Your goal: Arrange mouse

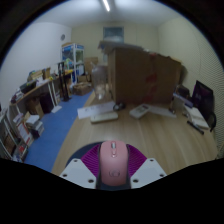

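A pink computer mouse (pixel 113 163) sits between my gripper's (pixel 113 160) two fingers, its scroll wheel facing up and its nose pointing ahead. The magenta pads (pixel 92 158) press against both of its sides. I hold it above the near end of a long wooden table (pixel 150 135). The mouse's underside is hidden.
On the table further ahead lie a white flat object (pixel 104 117) and a small white device (pixel 140 110). Large cardboard boxes (pixel 140 72) stand at the far end. A black chair (pixel 200 100) is at the right. Blue floor (pixel 50 135) and cluttered shelves (pixel 35 95) are at the left.
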The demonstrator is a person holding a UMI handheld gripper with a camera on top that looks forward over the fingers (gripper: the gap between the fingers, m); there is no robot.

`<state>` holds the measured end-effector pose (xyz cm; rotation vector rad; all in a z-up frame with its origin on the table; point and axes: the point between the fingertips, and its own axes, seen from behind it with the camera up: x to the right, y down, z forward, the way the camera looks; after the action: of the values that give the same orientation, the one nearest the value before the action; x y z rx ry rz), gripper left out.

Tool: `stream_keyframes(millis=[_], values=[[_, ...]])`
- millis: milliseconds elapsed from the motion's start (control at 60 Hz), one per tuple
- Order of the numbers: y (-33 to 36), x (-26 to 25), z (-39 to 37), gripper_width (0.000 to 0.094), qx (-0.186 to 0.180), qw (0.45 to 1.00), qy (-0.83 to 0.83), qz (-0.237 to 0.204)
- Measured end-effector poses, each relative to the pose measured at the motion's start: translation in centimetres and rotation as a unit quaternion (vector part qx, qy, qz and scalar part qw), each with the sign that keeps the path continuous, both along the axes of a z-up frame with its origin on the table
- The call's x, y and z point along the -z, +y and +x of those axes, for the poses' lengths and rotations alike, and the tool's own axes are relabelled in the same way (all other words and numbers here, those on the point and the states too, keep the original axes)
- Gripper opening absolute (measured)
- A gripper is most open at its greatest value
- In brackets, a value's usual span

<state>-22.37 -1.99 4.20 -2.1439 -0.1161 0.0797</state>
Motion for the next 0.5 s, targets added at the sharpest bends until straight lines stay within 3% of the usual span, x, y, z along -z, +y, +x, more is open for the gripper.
stream_keyframes(millis=[117,133,183,300,383,433,500], values=[[-1.8,5.4,-0.3,0.0349,0.009,0.998,-0.016,-0.060],[-1.4,5.4,-0.2,0.0368,0.010,0.999,-0.014,-0.038],[-1.3,5.5,-0.3,0.0410,0.004,0.999,-0.017,-0.037],[-1.7,5.7,-0.5,0.0539,-0.007,0.998,0.000,-0.069],[-2.8,4.8,-0.9,0.0900,-0.024,0.995,0.019,-0.100],[-3.9,3.0,-0.3,0.0824,-0.036,0.995,0.018,-0.091],[-5.7,0.7,1.0,0.0844,-0.045,0.995,0.018,-0.086]])
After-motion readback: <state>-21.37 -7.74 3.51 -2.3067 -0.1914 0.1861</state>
